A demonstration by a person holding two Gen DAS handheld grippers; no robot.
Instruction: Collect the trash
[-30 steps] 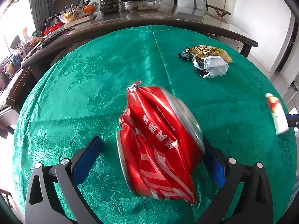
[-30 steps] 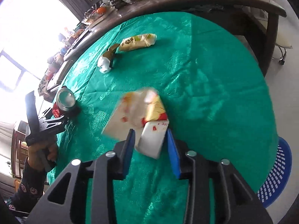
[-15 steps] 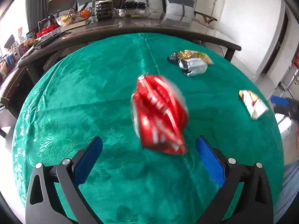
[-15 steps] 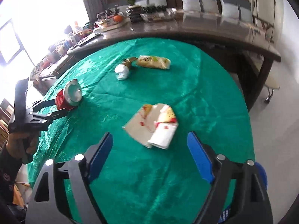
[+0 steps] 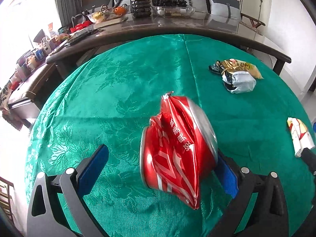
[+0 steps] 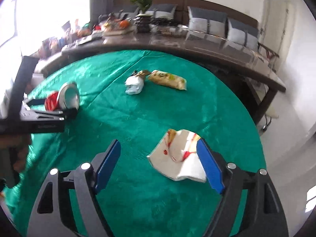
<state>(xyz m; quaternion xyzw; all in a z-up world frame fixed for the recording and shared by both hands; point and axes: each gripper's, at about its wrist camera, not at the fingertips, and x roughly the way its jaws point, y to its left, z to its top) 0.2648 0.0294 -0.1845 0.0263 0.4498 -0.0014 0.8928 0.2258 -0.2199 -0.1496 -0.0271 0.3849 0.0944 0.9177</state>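
A crushed red can (image 5: 177,152) sits between the wide-apart jaws of my left gripper (image 5: 161,152). It leans against the right pad, and the left pad is well clear of it. The right wrist view shows the can's silver end (image 6: 69,96) at my left gripper (image 6: 53,106), held by a person's hand. My right gripper (image 6: 158,143) stands open just above the green tablecloth (image 6: 138,118). A flattened white and red wrapper (image 6: 177,154) lies loose on the cloth by its right pad. The same wrapper (image 5: 300,136) shows at the right edge of the left wrist view.
A silver bag (image 5: 240,81) and a yellow snack packet (image 5: 244,67) lie together at the far right of the round table. Behind it runs a long dark table (image 5: 177,25) crowded with bowls, a plant pot and clutter. Floor lies beyond the table's right edge.
My right gripper has let go of the wrapper and spread its jaws; the wrapper now lies on the cloth. The can looked blurred and farther off half a second ago and now rests by the left gripper's right pad again.
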